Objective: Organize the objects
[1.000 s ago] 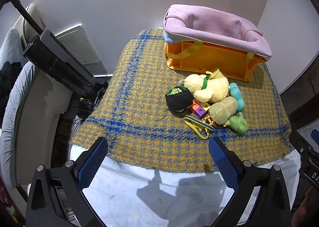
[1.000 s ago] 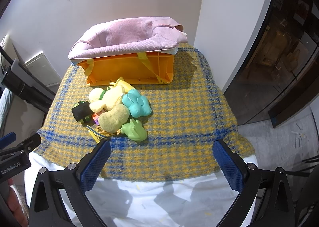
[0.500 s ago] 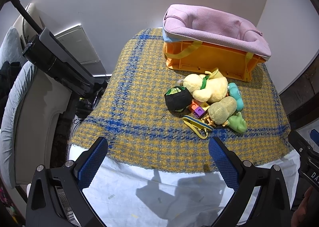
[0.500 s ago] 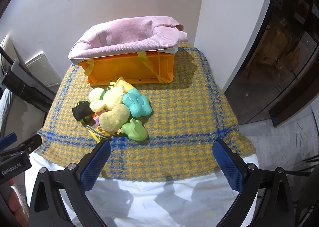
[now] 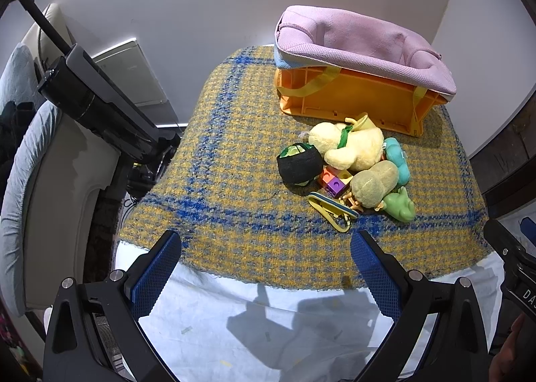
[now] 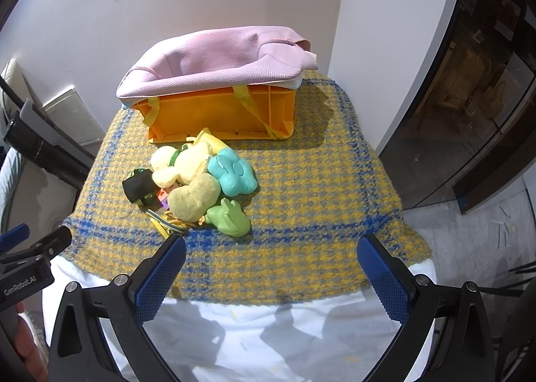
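A pile of toys lies on the plaid cloth in front of an orange crate point(image 5: 355, 104) point(image 6: 214, 114) with a pink fabric liner point(image 5: 361, 37) point(image 6: 217, 60). The pile holds a cream plush bear point(image 5: 348, 147) point(image 6: 181, 164), a tan plush point(image 5: 375, 182) point(image 6: 194, 196), a teal plush point(image 5: 397, 159) point(image 6: 231, 172), a green toy point(image 5: 400, 206) point(image 6: 231, 217), a black pouch point(image 5: 299, 166) point(image 6: 137, 186), coloured cubes point(image 5: 333, 181) and a yellow-blue strap point(image 5: 331, 209). My left gripper point(image 5: 266, 268) and right gripper point(image 6: 271, 271) are both open and empty, held back over the table's near edge.
The plaid cloth point(image 5: 227, 181) point(image 6: 318, 187) covers a table with a white sheet point(image 5: 268, 321) hanging at the front. A chair and black equipment point(image 5: 93, 104) stand to the left. A dark glass door point(image 6: 475, 97) is at the right. White wall behind.
Both grippers have drifted very slightly; the toys and crate have not moved. Both stay open.
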The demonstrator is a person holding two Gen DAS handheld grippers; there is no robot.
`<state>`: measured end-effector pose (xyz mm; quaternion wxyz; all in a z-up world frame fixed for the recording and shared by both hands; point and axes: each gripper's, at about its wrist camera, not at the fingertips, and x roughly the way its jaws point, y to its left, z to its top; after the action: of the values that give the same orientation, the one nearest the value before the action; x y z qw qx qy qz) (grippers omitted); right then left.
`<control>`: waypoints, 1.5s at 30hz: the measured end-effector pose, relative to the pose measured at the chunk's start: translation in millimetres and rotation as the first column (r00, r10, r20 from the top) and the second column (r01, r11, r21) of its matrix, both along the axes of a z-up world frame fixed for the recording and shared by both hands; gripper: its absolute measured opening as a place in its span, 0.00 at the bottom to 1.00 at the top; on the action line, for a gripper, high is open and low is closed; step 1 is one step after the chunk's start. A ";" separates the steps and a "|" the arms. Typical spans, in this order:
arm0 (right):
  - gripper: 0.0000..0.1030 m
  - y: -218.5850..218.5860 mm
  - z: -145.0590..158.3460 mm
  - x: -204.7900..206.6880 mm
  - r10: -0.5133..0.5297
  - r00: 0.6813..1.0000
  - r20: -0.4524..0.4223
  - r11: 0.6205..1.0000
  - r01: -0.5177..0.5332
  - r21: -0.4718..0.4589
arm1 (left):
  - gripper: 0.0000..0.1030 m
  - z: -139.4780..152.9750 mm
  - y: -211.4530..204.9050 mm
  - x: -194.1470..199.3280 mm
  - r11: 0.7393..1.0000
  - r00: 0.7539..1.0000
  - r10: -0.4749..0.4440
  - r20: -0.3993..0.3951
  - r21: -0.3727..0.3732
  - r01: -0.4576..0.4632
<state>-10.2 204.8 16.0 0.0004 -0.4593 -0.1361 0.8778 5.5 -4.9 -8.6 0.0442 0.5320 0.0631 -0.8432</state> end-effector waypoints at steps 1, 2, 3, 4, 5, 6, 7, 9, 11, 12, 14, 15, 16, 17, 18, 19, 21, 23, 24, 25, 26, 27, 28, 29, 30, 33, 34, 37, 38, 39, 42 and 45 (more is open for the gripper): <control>1.00 0.3 0.2 0.2 0.002 1.000 -0.001 1.000 -0.002 0.000 | 1.00 -0.6 -0.5 -0.1 1.000 1.000 0.001 0.000 0.001 -0.001; 1.00 0.0 -0.1 0.0 0.002 1.000 -0.001 1.000 -0.002 -0.001 | 1.00 -1.0 -0.9 0.0 1.000 1.000 0.002 -0.001 0.003 -0.002; 1.00 0.4 -0.4 -0.1 0.003 1.000 -0.002 1.000 -0.003 -0.004 | 1.00 -1.3 -1.3 0.0 1.000 1.000 0.002 -0.004 0.005 -0.002; 1.00 0.8 -1.2 -0.4 0.002 1.000 -0.003 1.000 -0.002 -0.007 | 1.00 -1.3 -1.8 0.0 1.000 1.000 0.003 -0.010 0.006 -0.003; 1.00 1.2 -2.1 -1.0 0.003 1.000 -0.001 1.000 -0.003 -0.010 | 1.00 -1.3 -1.9 0.2 1.000 1.000 0.005 -0.014 0.006 -0.004; 1.00 1.2 -3.6 -1.6 0.004 1.000 0.001 1.000 -0.004 -0.011 | 1.00 -1.2 -2.1 -0.3 0.997 0.997 0.062 -0.039 0.045 -0.060; 1.00 1.4 -4.6 -2.7 0.005 1.000 0.002 1.000 -0.005 -0.013 | 1.00 -1.1 -2.4 -0.9 0.997 0.997 0.063 -0.045 0.042 -0.061; 1.00 1.2 -6.9 -4.2 0.009 1.000 0.003 1.000 -0.009 -0.025 | 1.00 -0.8 -2.6 -2.0 0.997 0.996 0.063 -0.058 0.043 -0.061; 1.00 1.1 -9.6 -5.0 0.014 1.000 -0.002 0.999 -0.014 -0.029 | 1.00 -1.1 -2.7 -3.3 0.997 0.996 0.062 -0.071 0.042 -0.060; 1.00 0.7 -10.8 -5.6 0.017 1.000 -0.002 0.999 -0.017 -0.031 | 1.00 -1.1 -2.7 -5.0 0.998 0.995 0.059 -0.078 0.040 -0.056; 1.00 -0.7 -13.2 -7.3 0.023 1.000 -0.001 0.999 -0.023 -0.035 | 1.00 -1.6 -2.8 -7.3 0.998 0.994 0.057 -0.089 0.043 -0.053; 1.00 -1.1 -13.7 -7.1 0.026 1.000 -0.004 0.999 -0.026 -0.037 | 1.00 -1.9 -3.3 -8.1 0.998 0.994 0.059 -0.093 0.044 -0.055; 1.00 -1.7 -13.9 -7.4 0.029 1.000 -0.007 0.999 -0.029 -0.037 | 1.00 -2.4 -3.7 -9.1 0.997 0.993 0.062 -0.096 0.044 -0.058; 1.00 -2.2 -13.8 -7.9 0.031 0.999 -0.011 0.999 -0.031 -0.037 | 1.00 -2.9 -4.2 -10.4 0.997 0.993 0.064 -0.098 0.047 -0.059; 1.00 -2.6 -13.8 -8.3 0.032 0.999 -0.014 0.999 -0.033 -0.036 | 1.00 -3.5 -4.5 -11.5 0.996 0.992 0.075 -0.100 0.059 -0.070; 1.00 -2.8 -13.8 -8.5 0.032 0.999 -0.016 0.999 -0.033 -0.035 | 1.00 -4.4 -4.4 -12.2 0.996 0.992 0.073 -0.100 0.064 -0.067; 1.00 -3.4 -13.7 -9.5 0.033 0.999 -0.018 0.999 -0.033 -0.036 | 1.00 -6.4 -4.0 -14.3 0.995 0.993 0.070 -0.098 0.072 -0.063; 1.00 -3.0 -13.9 -10.8 0.033 0.999 -0.022 0.999 -0.034 -0.033 | 1.00 -8.1 -2.5 -15.0 0.995 0.993 0.062 -0.102 0.084 -0.054; 1.00 -3.4 -14.3 -10.8 0.033 0.999 -0.024 0.999 -0.034 -0.032 | 1.00 -9.2 -1.8 -15.3 0.995 0.993 0.059 -0.102 0.084 -0.050; 1.00 -3.5 -15.1 -11.5 0.033 0.999 -0.025 0.999 -0.034 -0.031 | 1.00 -10.3 -0.9 -15.8 0.995 0.993 0.057 -0.102 0.083 -0.049; 1.00 -3.5 -16.4 -12.5 0.034 0.999 -0.025 0.999 -0.034 -0.029 | 1.00 -12.2 0.2 -17.4 0.996 0.994 0.055 -0.098 0.082 -0.047; 1.00 -3.4 -17.5 -13.1 0.034 0.999 -0.026 0.999 -0.035 -0.029 | 1.00 -13.7 0.9 -18.2 0.995 0.994 0.056 -0.096 0.082 -0.048; 1.00 -3.4 -18.9 -14.0 0.036 0.999 -0.027 0.999 -0.037 -0.030 | 1.00 -15.6 1.1 -19.6 0.995 0.994 0.060 -0.095 0.081 -0.053; 1.00 -3.5 -19.9 -14.5 0.037 0.999 -0.029 0.999 -0.038 -0.030 | 1.00 -16.7 1.3 -20.4 0.995 0.993 0.063 -0.096 0.083 -0.055; 1.00 -3.7 -21.0 -15.5 0.039 0.999 -0.031 0.999 -0.040 -0.029 | 1.00 -18.9 1.6 -22.6 0.995 0.993 0.060 -0.097 0.086 -0.052; 1.00 -3.9 -24.8 -20.1 0.046 0.998 -0.041 0.999 -0.047 -0.026 | 1.00 -24.8 2.0 -28.6 0.995 0.994 0.060 -0.096 0.080 -0.053; 1.00 -4.3 -27.0 -22.0 0.049 0.998 -0.046 0.999 -0.050 -0.021 | 1.00 -27.5 2.3 -31.7 0.996 0.994 0.058 -0.097 0.079 -0.051; 1.00 -4.4 -32.8 -28.1 0.054 0.997 -0.056 0.998 -0.055 -0.015 | 1.00 -36.0 3.0 -41.6 0.996 0.994 0.057 -0.097 0.072 -0.050; 1.00 -4.5 -34.7 -30.5 0.053 0.997 -0.059 0.998 -0.054 -0.011 | 1.00 -38.6 3.5 -45.0 0.996 0.994 0.055 -0.095 0.073 -0.048; 1.00 -4.4 -36.7 -32.6 0.053 0.997 -0.060 0.999 -0.054 -0.008 | 1.00 -42.9 4.7 -49.9 0.997 0.994 0.051 -0.092 0.070 -0.045; 1.00 -5.2 -43.0 -40.4 0.050 0.997 -0.061 0.999 -0.050 0.001 | 1.00 -51.3 7.3 -59.9 0.997 0.994 0.048 -0.093 0.064 -0.042; 1.00 -6.3 -48.8 -47.0 0.047 0.997 -0.063 0.999 -0.046 0.011 | 1.00 -62.5 8.1 -71.6 0.997 0.996 0.047 -0.081 0.063 -0.042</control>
<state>-57.2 198.5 -32.8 -0.0136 -0.4281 -0.1507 0.8910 -66.1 3.3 -71.1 0.0441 0.4962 0.1027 -0.8610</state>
